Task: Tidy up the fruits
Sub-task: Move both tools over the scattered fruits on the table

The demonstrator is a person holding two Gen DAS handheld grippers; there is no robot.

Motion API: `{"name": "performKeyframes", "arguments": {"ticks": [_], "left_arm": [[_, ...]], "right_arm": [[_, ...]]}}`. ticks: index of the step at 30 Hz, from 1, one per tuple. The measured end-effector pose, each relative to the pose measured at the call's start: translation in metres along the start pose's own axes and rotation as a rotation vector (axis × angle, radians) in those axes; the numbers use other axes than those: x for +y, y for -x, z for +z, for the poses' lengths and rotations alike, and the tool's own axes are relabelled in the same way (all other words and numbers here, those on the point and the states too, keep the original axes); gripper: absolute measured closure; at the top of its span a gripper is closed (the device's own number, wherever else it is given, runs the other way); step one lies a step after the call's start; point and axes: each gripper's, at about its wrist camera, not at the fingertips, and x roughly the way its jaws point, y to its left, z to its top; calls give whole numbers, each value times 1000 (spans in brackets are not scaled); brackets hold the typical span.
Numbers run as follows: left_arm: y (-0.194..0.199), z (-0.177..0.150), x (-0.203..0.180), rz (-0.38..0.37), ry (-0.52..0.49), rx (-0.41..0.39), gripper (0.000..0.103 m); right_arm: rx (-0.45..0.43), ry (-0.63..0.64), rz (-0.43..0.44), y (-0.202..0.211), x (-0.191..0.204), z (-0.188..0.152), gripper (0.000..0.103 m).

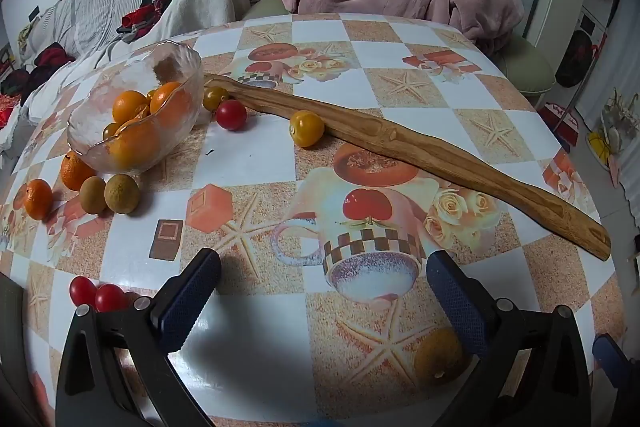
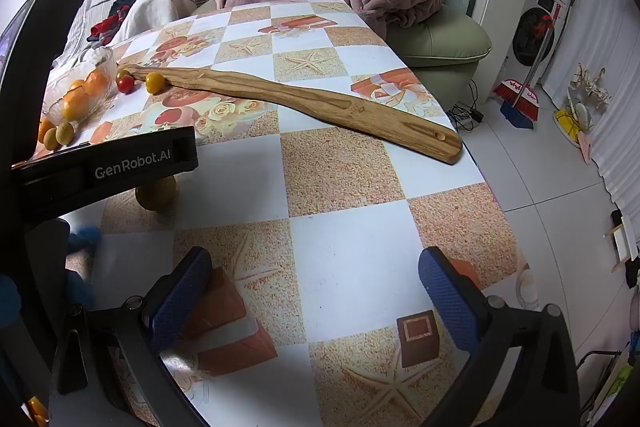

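Both tongs, left point(image 1: 322, 269) and right point(image 2: 314, 267), were spread apart, holding nothing, over the bench point(image 1: 248, 163); glass bowl point(image 1: 120, 131) held oranges.

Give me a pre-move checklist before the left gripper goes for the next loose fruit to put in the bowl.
1. Left gripper open and holding nothing: ok.
2. Right gripper open and holding nothing: ok.
3. Glass bowl upright on the table with room above the oranges inside: ok.
4. Loose fruit in plain sight: ok; yellow tomato lies against the wooden stick, red tomato sits near the bowl.
5. Stick clear of the path to the bowl: not ok; its far end runs up beside the bowl.
6. Fruit at the left gripper's right finger, whether it is free to grasp: cannot tell; it is dim and partly hidden.
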Motion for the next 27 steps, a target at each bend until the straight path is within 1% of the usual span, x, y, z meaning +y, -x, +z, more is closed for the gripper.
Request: {"name": "performKeyframes", "arguments": {"ticks": [2, 3, 4, 5, 8, 10, 11, 13, 15, 16, 18, 21, 23, 25, 27], "left_arm": [[0, 1, 0, 3, -8, 6, 0], [1, 1, 0, 6, -9, 27, 0], [3, 2, 2, 10, -11, 54, 0], [9, 2, 5, 7, -8, 60, 0], [39, 6, 17, -3, -11, 31, 0], [66, 3, 33, 6, -17, 14, 0], [72, 2, 45, 16, -16, 12, 0], [95, -8, 68, 41, -13, 19, 0], [115, -21, 90, 72, -2, 46, 0], [125, -33, 104, 90, 5, 64, 0], [134, -52, 119, 105, 8, 103, 0], [137, -77, 138, 112, 21, 193, 0], [138, -94, 146, 112, 42, 235, 0], [140, -106, 154, 102, 61, 251, 0], [139, -110, 152, 107, 56, 267, 0]], "right_arm": [[-1, -2, 2, -1, 0, 0, 0], [7, 2, 2, -1, 0, 1, 0], [28, 12, 4, -2, 0, 3, 0], [54, 24, 7, -4, 1, 6, 0], [131, 46, 10, -4, 1, 12, 0], [144, 68, 24, 5, 4, 12, 0], [147, 84, 25, 10, 7, 12, 0], [158, 111, 47, 23, 14, 10, 0], [182, 119, 96, 34, 19, 13, 0], [193, 120, 121, 38, 22, 13, 0], [214, 121, 151, 44, 30, 11, 0], [254, 112, 173, 50, 42, 5, 0], [282, 99, 194, 53, 49, 1, 0], [300, 106, 207, 56, 58, -3, 0], [300, 117, 211, 63, 65, -4, 0]]}}
